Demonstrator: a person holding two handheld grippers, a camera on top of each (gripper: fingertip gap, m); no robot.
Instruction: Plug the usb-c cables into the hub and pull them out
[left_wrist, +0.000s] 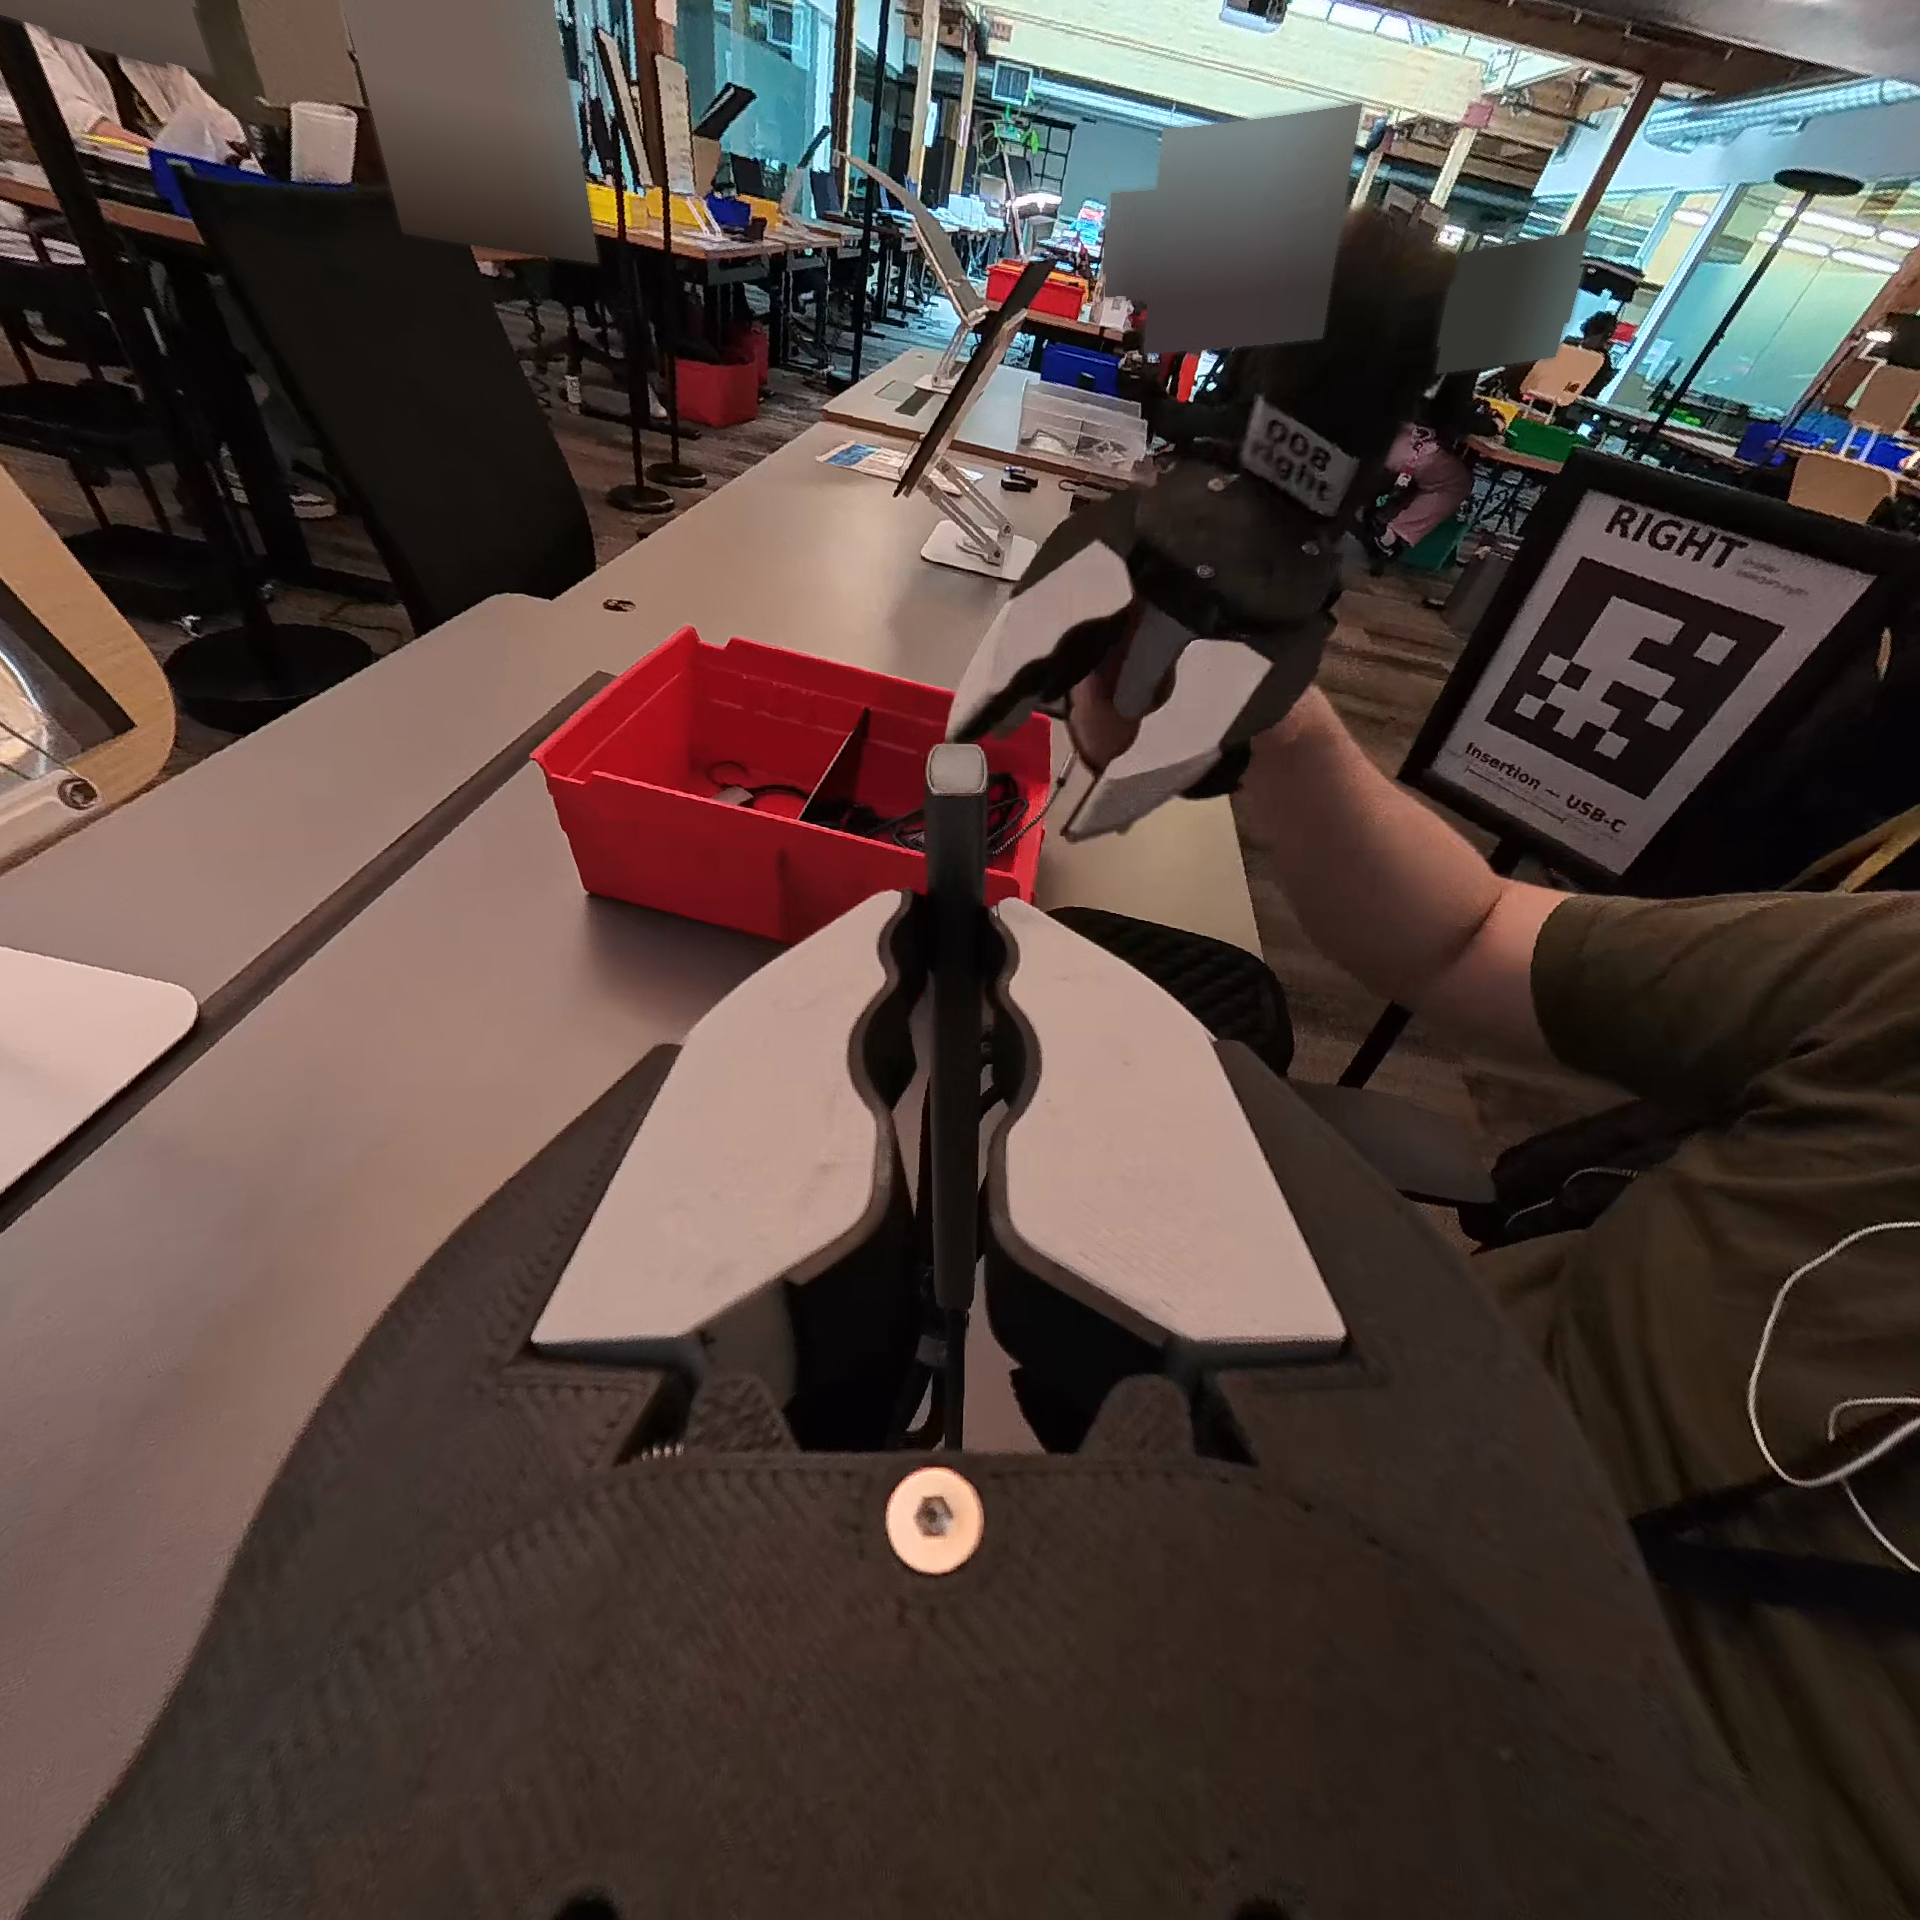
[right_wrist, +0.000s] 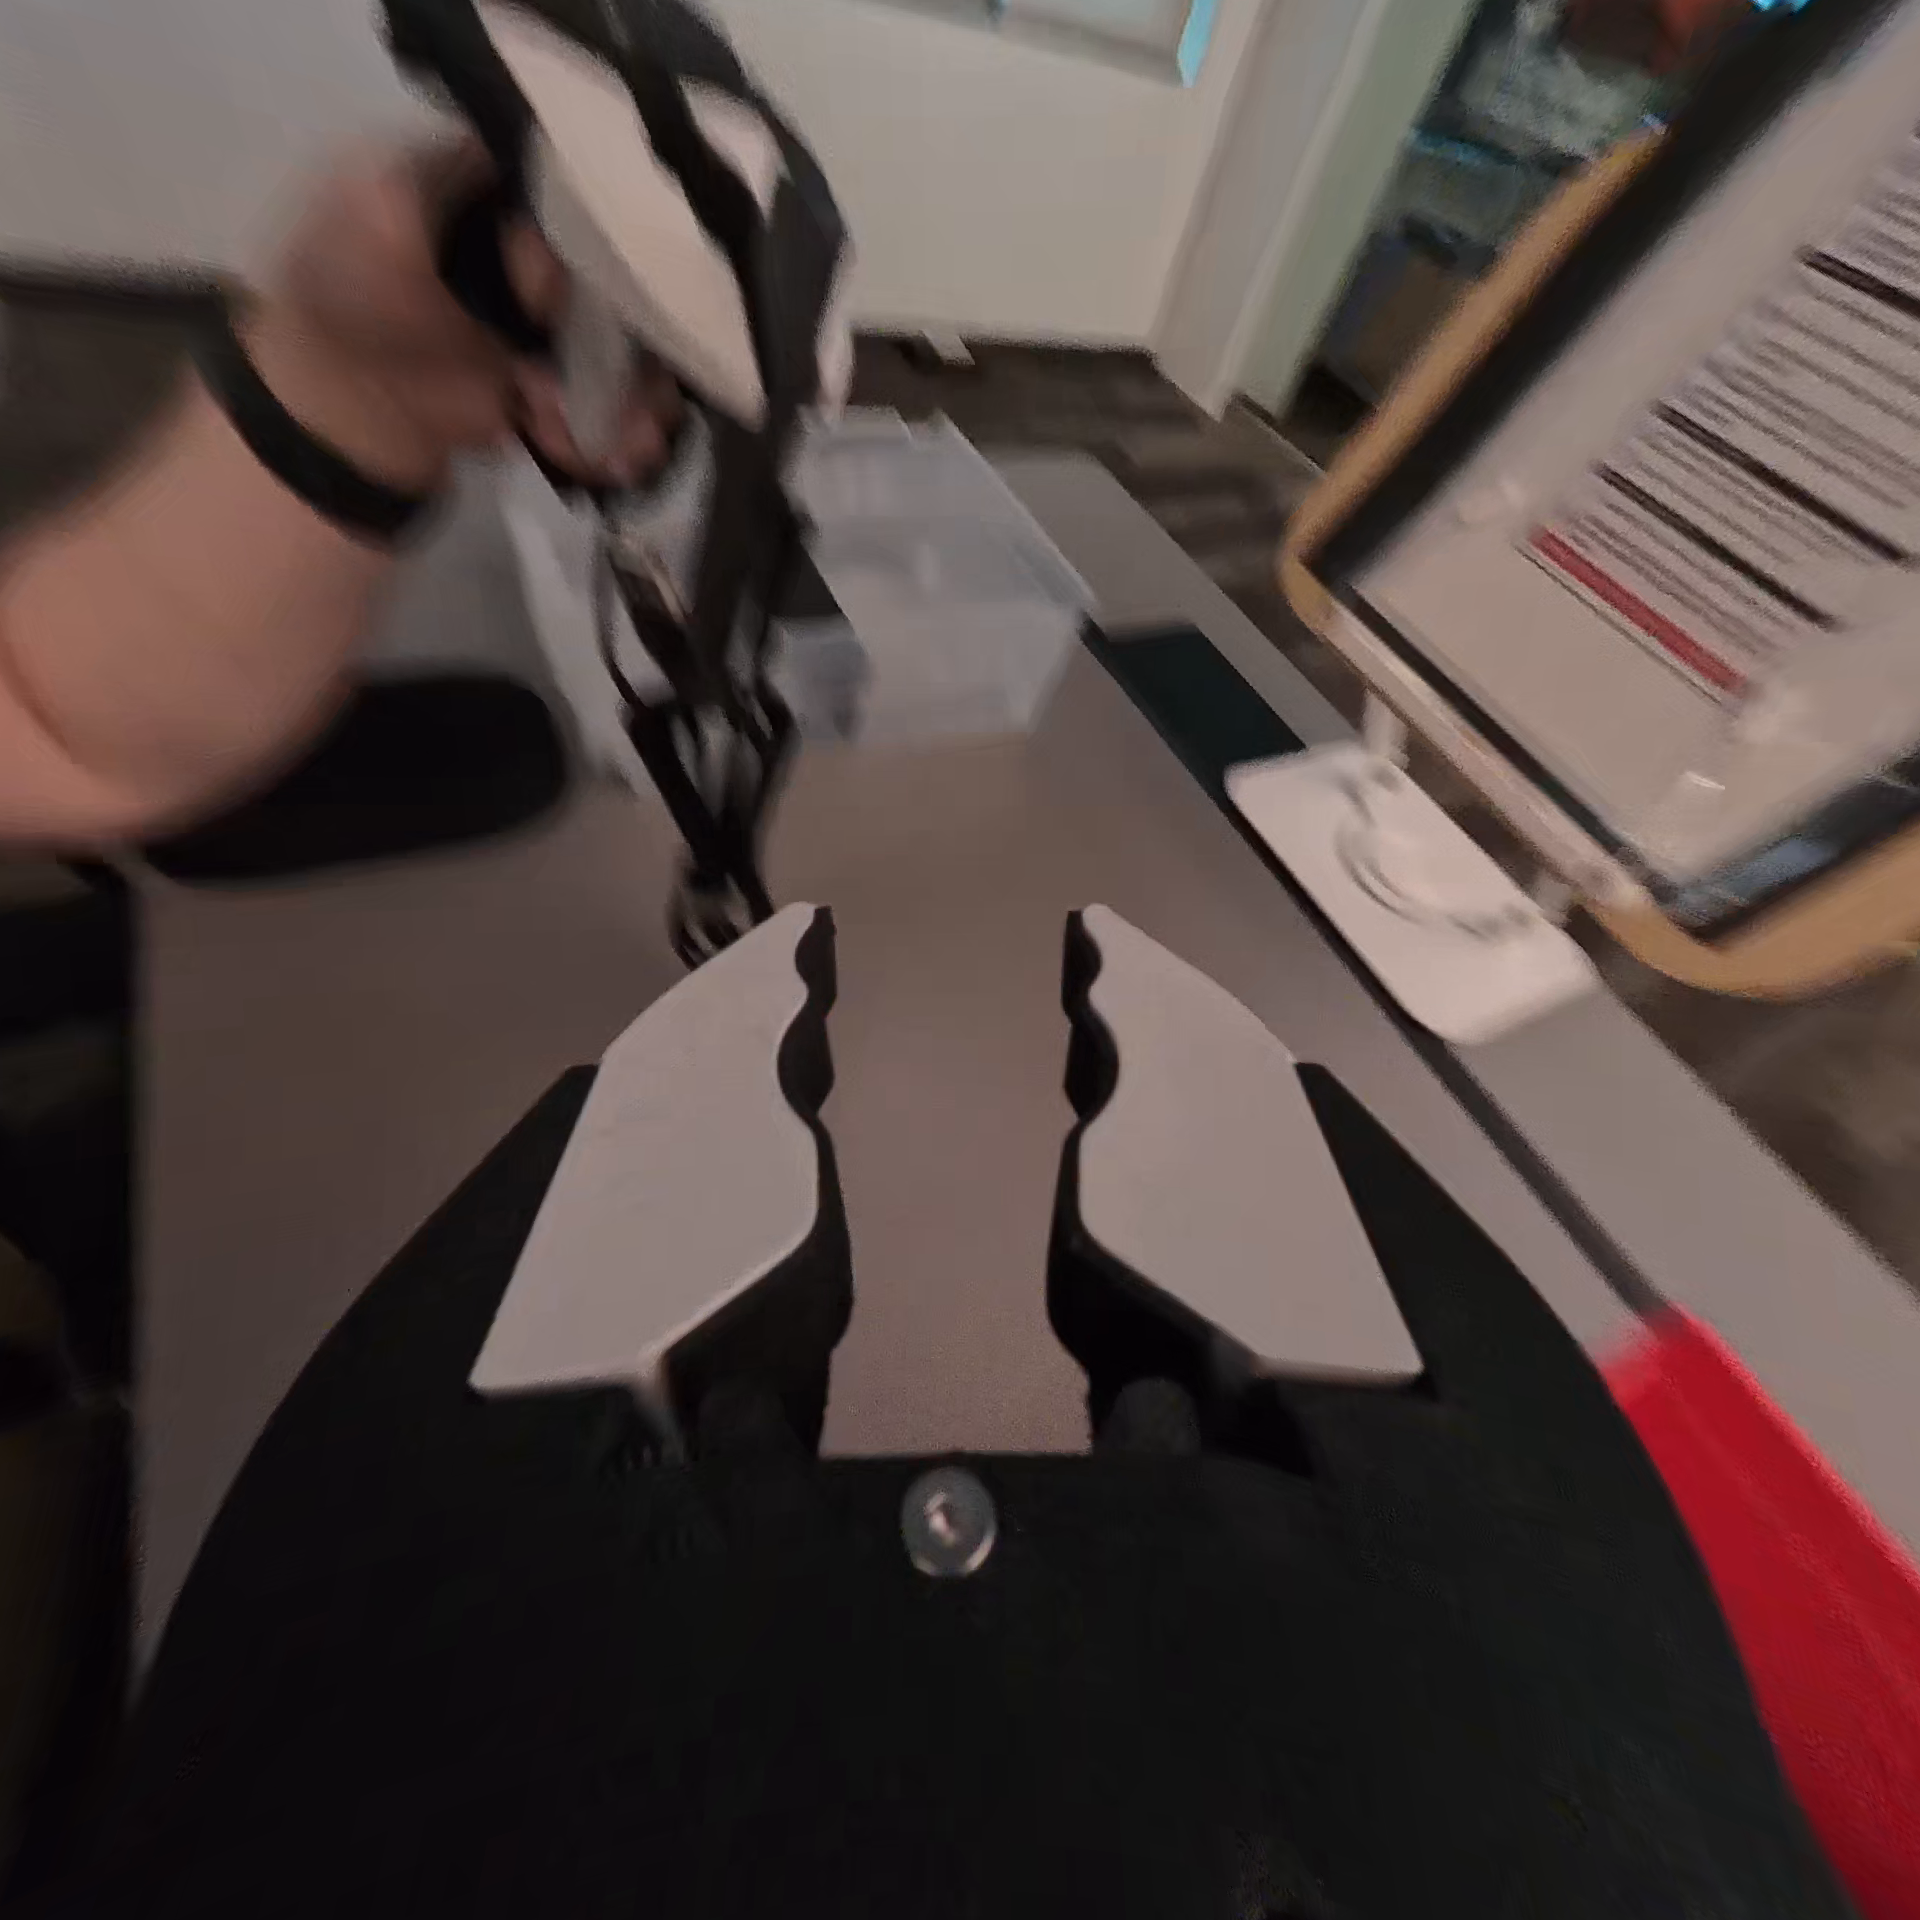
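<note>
My left gripper (left_wrist: 954, 914) is shut on the hub (left_wrist: 956, 1039), a slim dark bar with a grey end, and holds it pointing forward above the grey table (left_wrist: 364, 1039). A thin dark cable runs back from the hub between the fingers. My right gripper (left_wrist: 1023, 774) is open and empty, just right of the hub's tip. In the blurred right wrist view the right gripper (right_wrist: 948, 920) is open over the table. The left gripper (right_wrist: 727, 395) shows at upper left with dark cables (right_wrist: 707, 790) hanging below it. More cables (left_wrist: 894, 810) lie in a red bin (left_wrist: 665, 831).
The red bin stands ahead on the table and also shows in the right wrist view (right_wrist: 1766, 1558). A framed marker sign (left_wrist: 1642, 675) stands at the right. A wood-framed monitor (right_wrist: 1662, 520) on a white base (right_wrist: 1403, 914) and a clear plastic box (right_wrist: 935, 582) are nearby. The tips of one gripper are about 11 centimeters away from the tips of the other.
</note>
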